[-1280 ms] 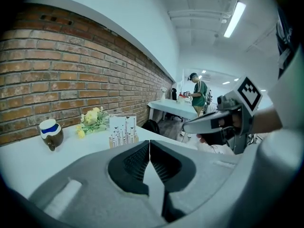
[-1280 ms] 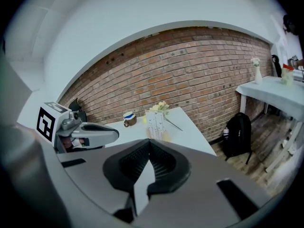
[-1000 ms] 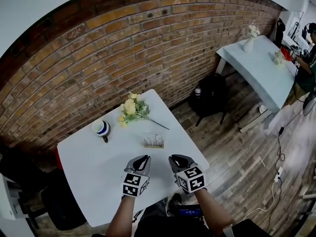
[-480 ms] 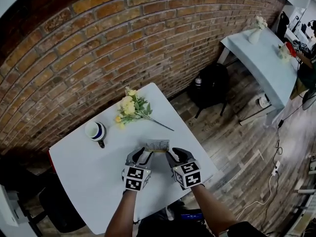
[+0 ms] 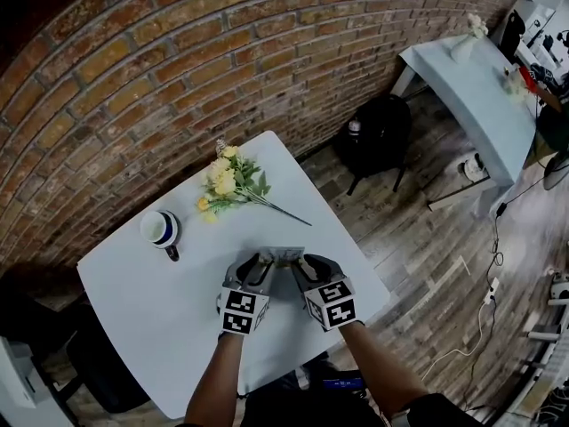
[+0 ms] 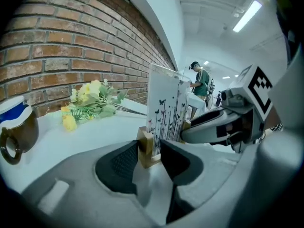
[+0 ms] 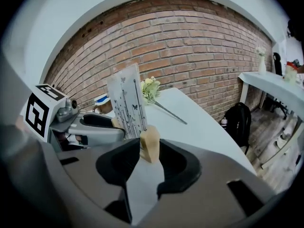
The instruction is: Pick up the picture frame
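Note:
The picture frame [image 5: 283,254], a thin white panel printed with black stems and butterflies, stands upright on two small wooden feet near the front of the white table [image 5: 160,301]. My left gripper [image 5: 258,261] is at its left end, and the left foot [image 6: 146,146] sits between the open jaws with a gap at the pads. My right gripper [image 5: 302,261] is at the right end. Its jaws are opening, and the right foot [image 7: 149,144] stands between them untouched. In each gripper view the other gripper shows beyond the panel [image 7: 128,101].
A bunch of yellow flowers [image 5: 233,185] lies at the table's back and a blue-and-white mug [image 5: 162,229] stands to the left. A brick wall runs behind. A black backpack [image 5: 378,140] sits on the wooden floor, with a second white table [image 5: 471,87] at far right.
Both grippers have moved forward and down from the table's near edge to the frame's two ends. Their jaws have opened and now straddle the wooden feet.

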A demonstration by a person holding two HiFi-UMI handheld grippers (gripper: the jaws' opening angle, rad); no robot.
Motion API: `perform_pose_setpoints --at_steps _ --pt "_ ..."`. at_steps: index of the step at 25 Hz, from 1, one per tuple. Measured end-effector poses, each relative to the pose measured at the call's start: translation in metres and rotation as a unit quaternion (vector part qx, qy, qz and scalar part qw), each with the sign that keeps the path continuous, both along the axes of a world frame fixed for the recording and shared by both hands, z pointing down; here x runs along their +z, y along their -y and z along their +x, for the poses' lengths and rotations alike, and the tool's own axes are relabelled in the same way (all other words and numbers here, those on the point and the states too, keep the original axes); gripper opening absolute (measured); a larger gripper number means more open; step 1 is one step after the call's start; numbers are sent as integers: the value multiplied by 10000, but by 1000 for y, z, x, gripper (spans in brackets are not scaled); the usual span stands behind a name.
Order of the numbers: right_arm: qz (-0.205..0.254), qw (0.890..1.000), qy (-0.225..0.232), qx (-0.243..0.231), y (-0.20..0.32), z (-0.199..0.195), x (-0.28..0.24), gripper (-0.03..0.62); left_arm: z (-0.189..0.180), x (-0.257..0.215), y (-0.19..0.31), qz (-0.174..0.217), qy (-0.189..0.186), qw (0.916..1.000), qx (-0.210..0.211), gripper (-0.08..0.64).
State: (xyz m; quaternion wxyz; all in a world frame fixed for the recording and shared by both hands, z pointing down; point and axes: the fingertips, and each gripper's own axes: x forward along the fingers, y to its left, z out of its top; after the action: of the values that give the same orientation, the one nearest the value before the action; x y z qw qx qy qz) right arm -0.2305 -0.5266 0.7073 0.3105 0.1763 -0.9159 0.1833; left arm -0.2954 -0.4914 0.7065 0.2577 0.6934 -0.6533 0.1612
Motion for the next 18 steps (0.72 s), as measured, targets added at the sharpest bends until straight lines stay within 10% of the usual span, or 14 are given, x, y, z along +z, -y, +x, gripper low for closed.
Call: perform_pose_setpoints --at_steps 18 --pt "-67 9999 75 -48 -4 20 -24 95 22 -30 -13 6 208 9998 29 115"
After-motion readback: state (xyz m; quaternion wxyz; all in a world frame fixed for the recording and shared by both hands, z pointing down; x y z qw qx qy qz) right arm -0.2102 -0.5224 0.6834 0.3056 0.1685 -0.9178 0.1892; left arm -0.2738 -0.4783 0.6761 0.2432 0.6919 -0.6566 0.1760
